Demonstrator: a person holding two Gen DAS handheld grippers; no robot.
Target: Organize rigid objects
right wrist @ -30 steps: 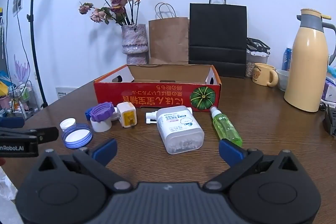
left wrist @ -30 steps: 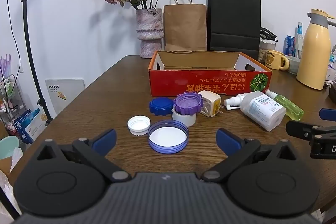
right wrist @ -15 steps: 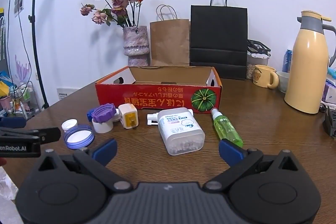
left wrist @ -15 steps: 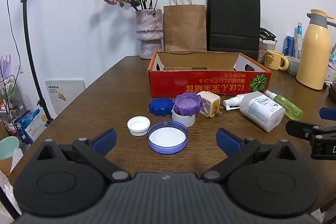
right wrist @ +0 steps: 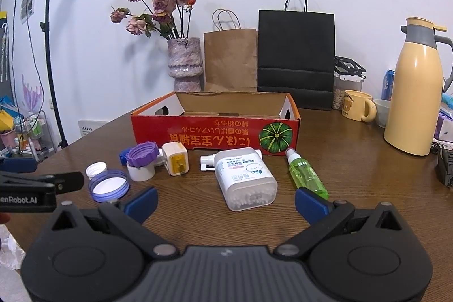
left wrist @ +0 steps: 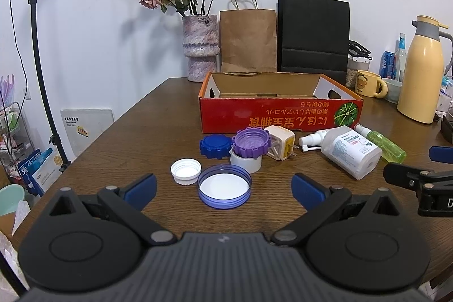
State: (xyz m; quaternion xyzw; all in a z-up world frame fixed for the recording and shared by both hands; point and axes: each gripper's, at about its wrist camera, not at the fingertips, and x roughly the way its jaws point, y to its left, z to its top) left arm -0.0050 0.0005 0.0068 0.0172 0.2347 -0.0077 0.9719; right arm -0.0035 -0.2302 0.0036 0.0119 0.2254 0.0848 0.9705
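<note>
My left wrist camera looks low across the table toward 12 o'clock; my right does likewise from further right. Both share the red cardboard box (left wrist: 280,115) (right wrist: 215,132).

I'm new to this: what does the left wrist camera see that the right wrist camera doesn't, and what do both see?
Only the left wrist view shows the dark blue cap nearly whole, and the open left gripper from behind.

Only the right wrist view shows the cotton swabs inside the clear white box, and the open right gripper from behind.

Both show the red cardboard box, the purple cap, the large blue-rimmed lid, the green spray bottle, the vase of dried roses and the yellow thermos.
</note>
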